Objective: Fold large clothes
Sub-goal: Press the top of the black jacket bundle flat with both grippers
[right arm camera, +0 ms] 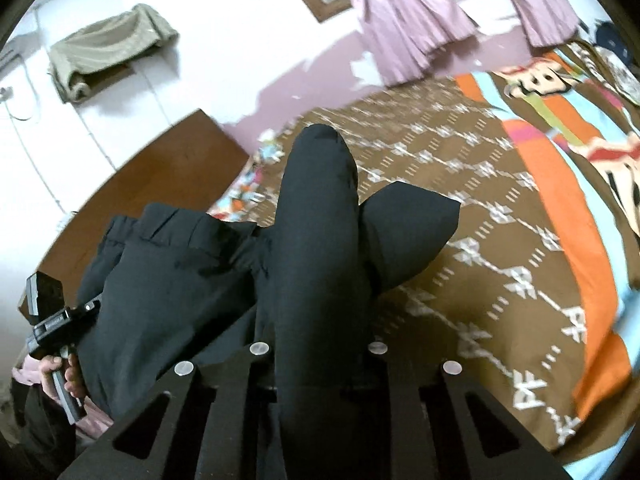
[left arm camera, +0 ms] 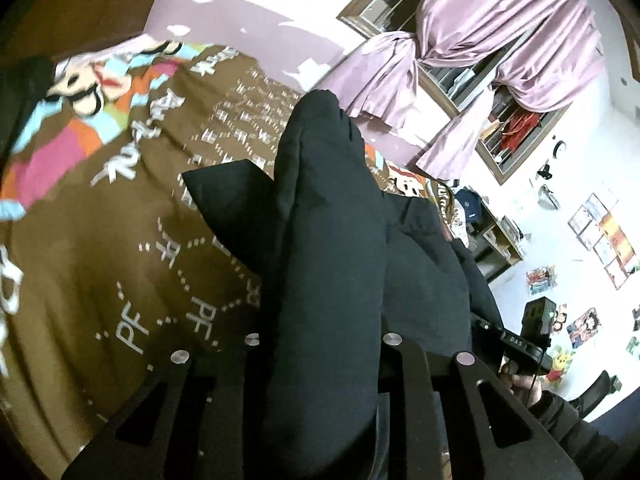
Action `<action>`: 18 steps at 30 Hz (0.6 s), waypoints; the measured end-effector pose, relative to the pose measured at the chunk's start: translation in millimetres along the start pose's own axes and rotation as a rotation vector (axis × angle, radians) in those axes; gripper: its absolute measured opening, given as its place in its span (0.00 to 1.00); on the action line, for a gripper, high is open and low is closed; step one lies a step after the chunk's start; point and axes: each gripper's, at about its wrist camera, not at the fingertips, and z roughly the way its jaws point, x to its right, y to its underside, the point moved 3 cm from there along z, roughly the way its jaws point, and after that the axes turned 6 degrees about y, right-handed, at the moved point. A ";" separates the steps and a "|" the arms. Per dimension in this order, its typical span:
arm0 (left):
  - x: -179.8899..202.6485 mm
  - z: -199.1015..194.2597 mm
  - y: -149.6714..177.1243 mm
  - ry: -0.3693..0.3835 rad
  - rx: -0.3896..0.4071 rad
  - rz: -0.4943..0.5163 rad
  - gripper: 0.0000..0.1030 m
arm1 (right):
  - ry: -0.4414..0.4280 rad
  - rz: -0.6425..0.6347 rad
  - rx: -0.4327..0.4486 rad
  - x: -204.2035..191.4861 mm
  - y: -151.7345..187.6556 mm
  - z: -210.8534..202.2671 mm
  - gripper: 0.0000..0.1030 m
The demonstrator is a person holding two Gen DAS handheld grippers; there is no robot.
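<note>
A large black padded garment [left arm camera: 328,264] hangs above the bed, held by both grippers. In the left wrist view a thick fold of it runs up between the jaws of my left gripper [left arm camera: 324,344], which is shut on it; the fingertips are hidden by cloth. In the right wrist view the same garment [right arm camera: 316,248] fills the jaws of my right gripper [right arm camera: 320,352], shut on another fold. The elastic waistband or hem [right arm camera: 172,224] droops to the left. Each gripper shows in the other's view: the right one [left arm camera: 524,344], the left one [right arm camera: 56,320].
A brown bedspread [left arm camera: 120,248] with white lettering and cartoon prints covers the bed [right arm camera: 500,240] below. Pink curtains [left arm camera: 480,40] and a window are behind. A wooden headboard [right arm camera: 160,184] is at the left. Posters [left arm camera: 604,236] and shelves line the white wall.
</note>
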 end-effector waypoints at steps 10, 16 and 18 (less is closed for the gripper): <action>-17.6 -73.5 -18.7 -0.103 0.119 0.053 0.18 | -0.060 -0.039 -0.001 -53.3 -11.9 42.6 0.14; -86.5 -49.1 -2.8 -0.202 0.066 -0.037 0.19 | 0.017 0.060 -0.037 -23.5 -4.3 79.1 0.14; -108.2 -42.3 2.6 -0.224 0.055 -0.069 0.20 | 0.022 0.087 -0.045 -14.7 -3.1 81.5 0.17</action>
